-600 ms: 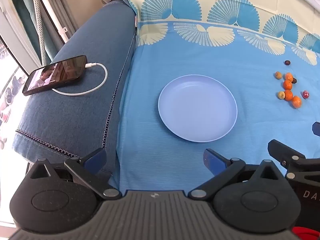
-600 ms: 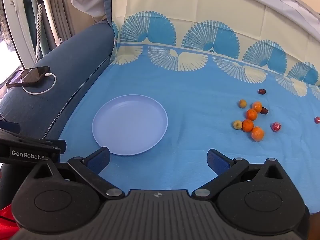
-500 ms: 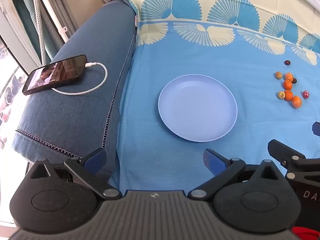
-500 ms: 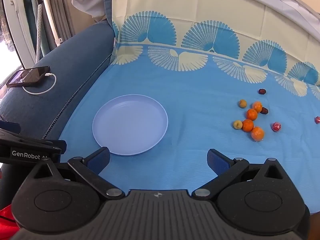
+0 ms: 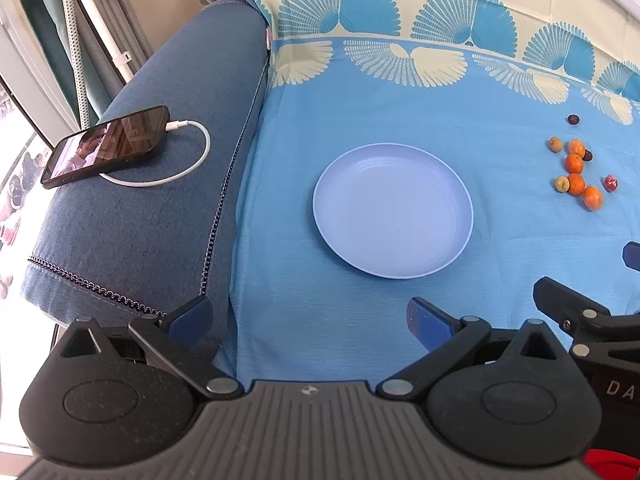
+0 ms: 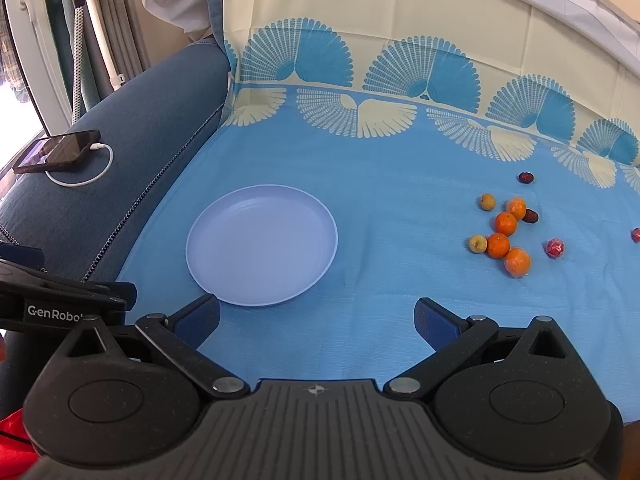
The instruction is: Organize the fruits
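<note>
**Nothing picked yet, both tools idle over the cloth**

Blue fan-print cloth (image 6: 360, 168) covers the surface, a denim-blue sofa arm (image 5: 152, 208) on its left edge. Compared with the frames half a second back, nothing has shifted: plate, fruit and both tools sit in the same spots. So I judge the task is at its very start, no fruit moved.

Pale blue plate (image 6: 262, 250) lies empty, mid-cloth. Fruit cluster (image 6: 505, 235) sits well apart from it to the right: four oranges, two small yellowish fruits, dark red ones around the edges.

Left hand-held gripper (image 5: 308, 316) has its jaws spread wide, holding nothing, low near the cloth edge. Right hand-held gripper (image 6: 316, 322) likewise wide apart, nothing between the pads, just short of the plate rim.

View differences: right wrist shows the fruit larger and catches an extra red piece (image 6: 636, 235) at the far right edge, which the left wrist view cuts off. Left wrist shows the phone (image 5: 106, 146) on its white cable (image 5: 188, 160) clearly; right wrist has it small at the left edge. Likely next move: right tool reaches for the cluster.
</note>
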The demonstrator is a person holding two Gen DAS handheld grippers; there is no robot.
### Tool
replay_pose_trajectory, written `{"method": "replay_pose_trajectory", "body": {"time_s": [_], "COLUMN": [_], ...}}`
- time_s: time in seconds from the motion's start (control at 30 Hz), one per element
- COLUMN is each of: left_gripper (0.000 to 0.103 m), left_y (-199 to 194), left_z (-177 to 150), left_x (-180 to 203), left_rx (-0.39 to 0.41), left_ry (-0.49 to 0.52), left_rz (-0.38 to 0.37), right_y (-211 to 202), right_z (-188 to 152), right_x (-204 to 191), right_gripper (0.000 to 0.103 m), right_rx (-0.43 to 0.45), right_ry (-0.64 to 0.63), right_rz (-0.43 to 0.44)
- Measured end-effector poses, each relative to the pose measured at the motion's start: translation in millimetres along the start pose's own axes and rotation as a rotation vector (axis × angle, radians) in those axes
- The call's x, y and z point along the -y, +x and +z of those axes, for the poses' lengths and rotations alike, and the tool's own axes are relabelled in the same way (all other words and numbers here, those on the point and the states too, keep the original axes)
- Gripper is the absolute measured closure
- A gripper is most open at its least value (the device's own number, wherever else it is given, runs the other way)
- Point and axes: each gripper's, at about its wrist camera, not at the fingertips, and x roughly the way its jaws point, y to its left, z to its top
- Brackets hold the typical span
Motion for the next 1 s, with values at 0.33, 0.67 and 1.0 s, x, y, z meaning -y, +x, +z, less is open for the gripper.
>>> {"method": "replay_pose_trajectory", "body": {"time_s": [0.33,0.67,1.0], "left_gripper": [0.000,0.000,0.000], "left_y": [0.0,0.8,3.1], "left_z": [-0.3,-1.7,-1.2], "left_x": [1.2,2.6,3.3], "left_rx": [-0.001,0.001,-0.003], "left_ry": [0.001,0.004,0.008], "left_rz": [0.001,0.003,0.009], "right_y": [0.1,0.9,4.3], "right_z": [0.4,0.0,-2.0], "right_x": [-1.3,-0.7,0.3], "right_gripper": [0.000,0.000,0.000], "right_rx": [-0.007,0.003,-0.001], "right_ry": [0.009,0.016,0.010], "right_rz": [0.003,0.014,0.009]}}
